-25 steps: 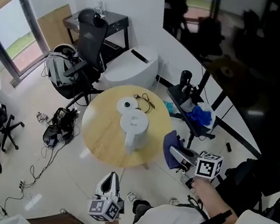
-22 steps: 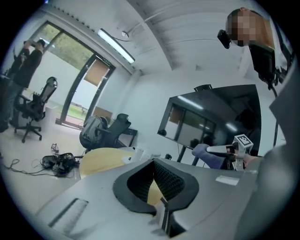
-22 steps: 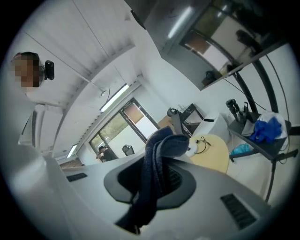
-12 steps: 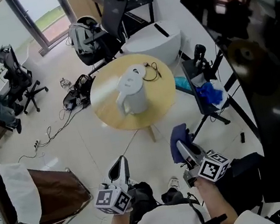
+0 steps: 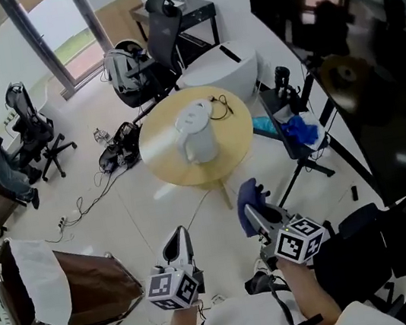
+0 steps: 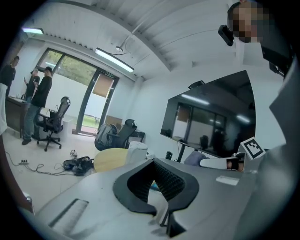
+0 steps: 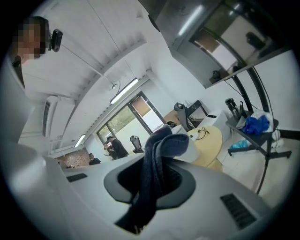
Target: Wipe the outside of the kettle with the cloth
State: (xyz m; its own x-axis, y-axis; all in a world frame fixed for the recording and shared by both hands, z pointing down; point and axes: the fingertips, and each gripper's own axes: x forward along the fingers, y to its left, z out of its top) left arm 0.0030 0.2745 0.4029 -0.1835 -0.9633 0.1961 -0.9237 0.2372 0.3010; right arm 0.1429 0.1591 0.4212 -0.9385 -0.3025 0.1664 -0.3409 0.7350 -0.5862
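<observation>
A white kettle [image 5: 197, 133] stands in the middle of a round wooden table [image 5: 163, 153], well ahead of both grippers. In the left gripper view the kettle [image 6: 137, 151] shows small beyond the jaws. My right gripper [image 5: 252, 214] is shut on a dark blue cloth [image 5: 248, 194], which bunches above the jaws in the right gripper view as a thick fold [image 7: 159, 154]. My left gripper [image 5: 179, 244] is shut with nothing in it. Both are held over the floor, short of the table's near edge.
A cable [image 5: 218, 106] lies on the table behind the kettle. A stand with blue things [image 5: 299, 132] is right of the table. Office chairs [image 5: 154, 31], a backpack [image 5: 120, 70] and a bag with cables [image 5: 118, 150] sit on the floor behind and left. A brown box [image 5: 70, 288] stands at left.
The table and kettle now look farther off than a second ago. Both grippers hang over bare floor instead of by the table's edge, the cloth still in the right one.
</observation>
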